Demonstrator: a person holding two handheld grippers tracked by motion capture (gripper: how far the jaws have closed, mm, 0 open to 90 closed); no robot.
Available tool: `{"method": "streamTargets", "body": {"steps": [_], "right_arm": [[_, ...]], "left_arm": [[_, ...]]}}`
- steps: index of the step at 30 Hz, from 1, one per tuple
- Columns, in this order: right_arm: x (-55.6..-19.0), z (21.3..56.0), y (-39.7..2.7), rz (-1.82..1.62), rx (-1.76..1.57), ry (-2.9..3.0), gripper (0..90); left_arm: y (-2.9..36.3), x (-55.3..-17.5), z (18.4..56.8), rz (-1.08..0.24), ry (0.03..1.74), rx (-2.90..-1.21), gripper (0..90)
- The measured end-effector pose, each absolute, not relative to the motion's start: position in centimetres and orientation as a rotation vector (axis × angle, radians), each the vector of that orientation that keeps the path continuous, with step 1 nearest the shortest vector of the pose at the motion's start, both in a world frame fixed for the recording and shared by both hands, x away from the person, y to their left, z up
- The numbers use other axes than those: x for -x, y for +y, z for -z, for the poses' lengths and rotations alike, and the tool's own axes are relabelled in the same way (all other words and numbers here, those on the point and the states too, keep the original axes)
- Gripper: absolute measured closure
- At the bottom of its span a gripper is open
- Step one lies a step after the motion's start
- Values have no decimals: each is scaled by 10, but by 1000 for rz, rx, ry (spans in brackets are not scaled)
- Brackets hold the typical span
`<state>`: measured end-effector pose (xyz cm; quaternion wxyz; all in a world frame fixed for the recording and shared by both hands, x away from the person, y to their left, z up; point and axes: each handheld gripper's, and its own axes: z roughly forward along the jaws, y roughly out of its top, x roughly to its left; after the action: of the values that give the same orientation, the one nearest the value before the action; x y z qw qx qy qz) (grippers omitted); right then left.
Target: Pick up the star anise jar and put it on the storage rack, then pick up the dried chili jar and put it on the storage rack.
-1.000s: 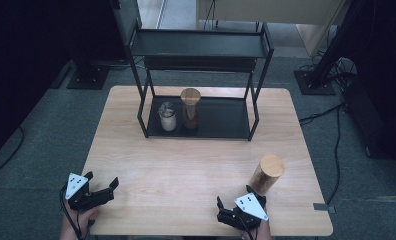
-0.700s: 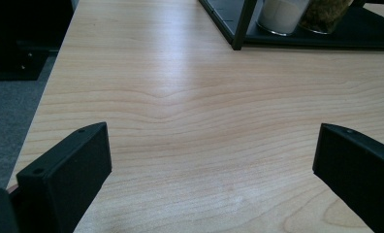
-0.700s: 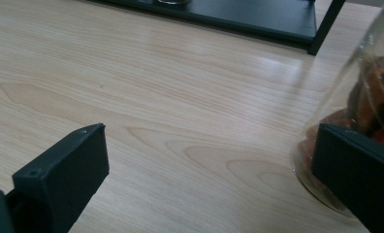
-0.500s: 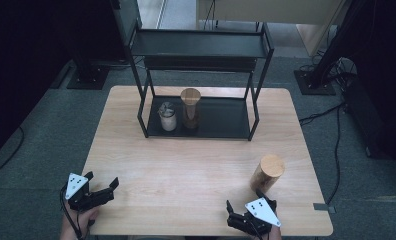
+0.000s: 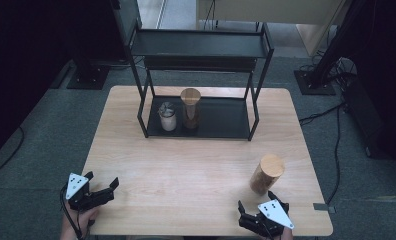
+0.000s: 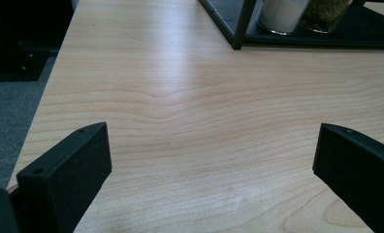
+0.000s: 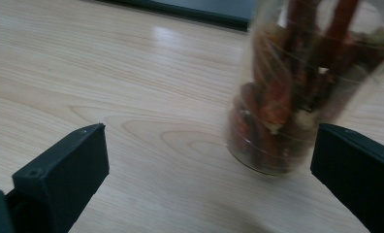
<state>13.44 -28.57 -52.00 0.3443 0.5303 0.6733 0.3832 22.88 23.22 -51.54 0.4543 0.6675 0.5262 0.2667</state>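
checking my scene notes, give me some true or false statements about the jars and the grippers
1. The jar with the wooden lid stands on the table near the right gripper. True.
2. The right gripper grips that jar. False: its jaws are open, the jar apart from them.
3. Two jars stand on the rack bottom shelf. True.
4. The left gripper is shut. False: it is open over bare table.

Left gripper (image 5: 100,191): black body, two blocky matte-black jaws, a small screw hole near one jaw's tip. Grey three-cornered plate on top with dark dots. Thin black cable trailing from it. Right gripper (image 5: 256,216): same black build, same dotted grey plate.
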Motion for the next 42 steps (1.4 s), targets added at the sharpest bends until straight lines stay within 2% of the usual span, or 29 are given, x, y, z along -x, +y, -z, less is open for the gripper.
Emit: {"method": "streamTargets", "body": {"steps": [16,42], "right_arm": [[-141,519,-319,-934,-1413,1705,1],[-165,519,-322,-921,-1432,1768,9]], "left_arm": [[232,-228,516,-657,1299,-1644,5],[232,-228,515,-659,1302,-1646,5]]}}
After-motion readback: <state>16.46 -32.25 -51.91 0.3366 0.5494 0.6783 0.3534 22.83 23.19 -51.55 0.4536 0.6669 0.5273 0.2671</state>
